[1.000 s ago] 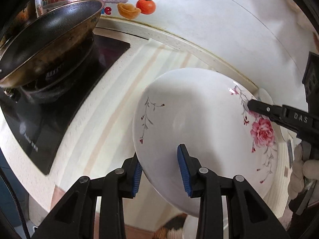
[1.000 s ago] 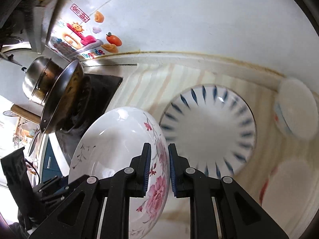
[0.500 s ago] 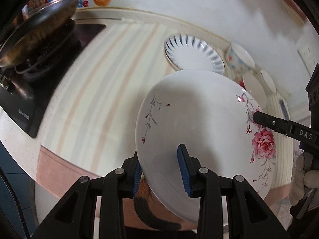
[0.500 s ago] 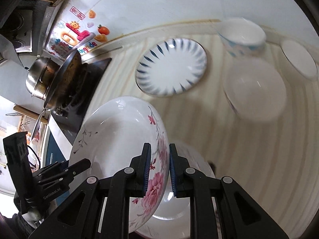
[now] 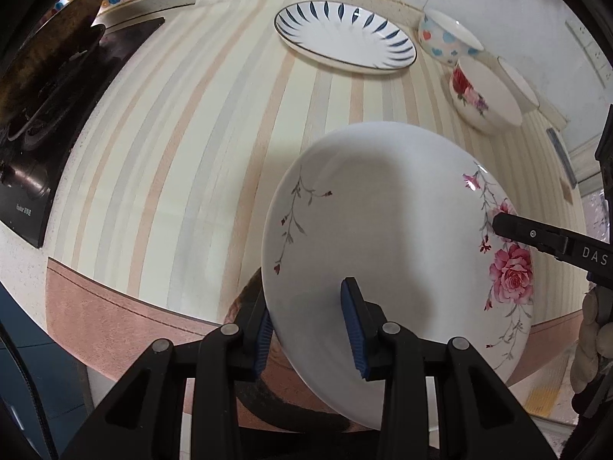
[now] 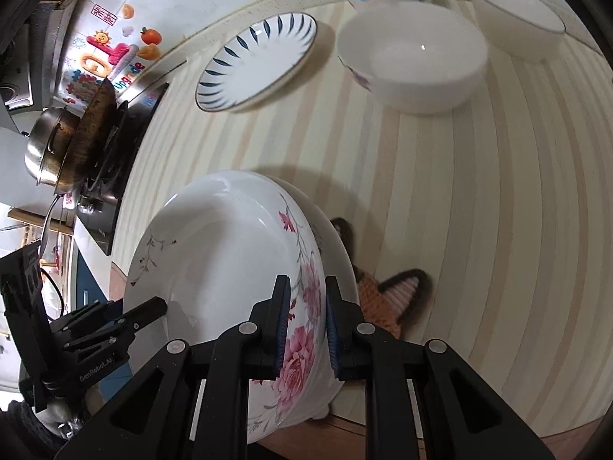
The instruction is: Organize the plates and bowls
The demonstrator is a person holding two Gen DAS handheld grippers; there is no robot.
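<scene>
A white deep plate with a pink rose (image 5: 383, 230) (image 6: 222, 253) hangs tilted at the counter's front edge, held from both sides. My left gripper (image 5: 308, 306) (image 6: 153, 306) is shut on its plain rim. On the rose side, my right gripper (image 6: 304, 299) (image 5: 502, 222) is shut on the rim. Just under it the edge of a second white plate (image 6: 339, 253) shows, lying on a knitted orange mat (image 6: 390, 299) (image 5: 249, 295). A blue-striped plate (image 5: 345, 34) (image 6: 256, 61) lies by the back wall.
Three bowls stand at the back right: a heart-patterned bowl (image 5: 440, 38), a rose bowl (image 5: 482, 92) (image 6: 413, 57) and a plain white bowl (image 6: 517, 15). A black hob (image 5: 27, 176) with a wok (image 5: 46, 50) (image 6: 92, 126) is on the left. The striped countertop (image 5: 191, 153) lies between.
Both grippers have carried the rose plate away from the hob, towards the counter's front edge and down over the second plate. Both grips have held.
</scene>
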